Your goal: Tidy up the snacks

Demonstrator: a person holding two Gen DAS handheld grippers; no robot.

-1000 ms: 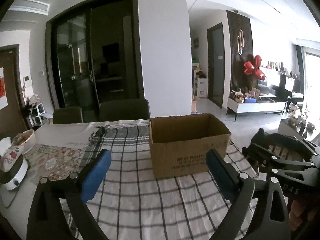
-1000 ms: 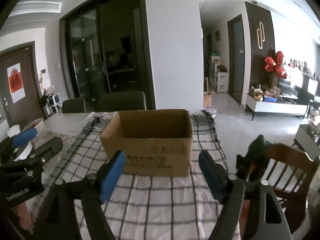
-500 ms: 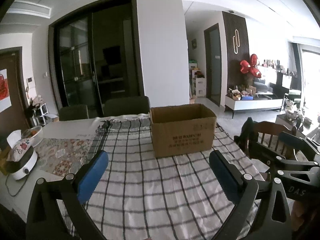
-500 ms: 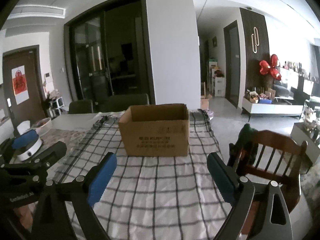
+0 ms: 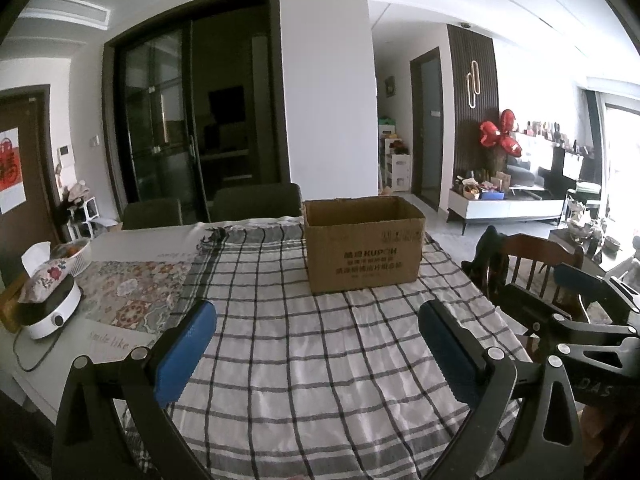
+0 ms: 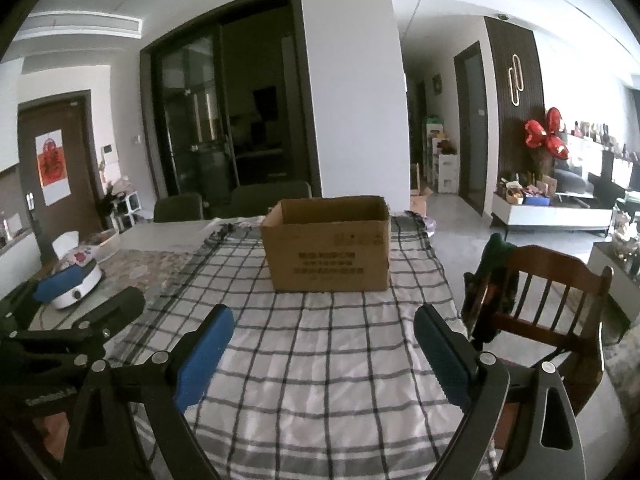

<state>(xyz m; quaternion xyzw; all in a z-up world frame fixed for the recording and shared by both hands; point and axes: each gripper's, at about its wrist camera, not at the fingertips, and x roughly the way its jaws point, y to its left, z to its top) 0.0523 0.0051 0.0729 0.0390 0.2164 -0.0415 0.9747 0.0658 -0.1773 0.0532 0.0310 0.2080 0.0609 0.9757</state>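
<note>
An open brown cardboard box (image 5: 362, 246) stands on the black-and-white checked cloth (image 5: 304, 360) at the far middle of the table; it also shows in the right wrist view (image 6: 329, 244). No snacks are visible; the inside of the box is hidden. My left gripper (image 5: 318, 338) is open and empty, held above the near part of the cloth, well short of the box. My right gripper (image 6: 324, 346) is open and empty, to the right of the left one, also short of the box.
A white appliance with a floral tissue holder (image 5: 48, 300) sits on a patterned mat (image 5: 132, 292) at the table's left. A wooden chair (image 6: 536, 304) stands at the right edge. Two dark chairs (image 5: 256, 202) stand behind the table.
Both grippers have pulled back and risen away from the box, which now looks smaller and farther. Both stay open and empty.
</note>
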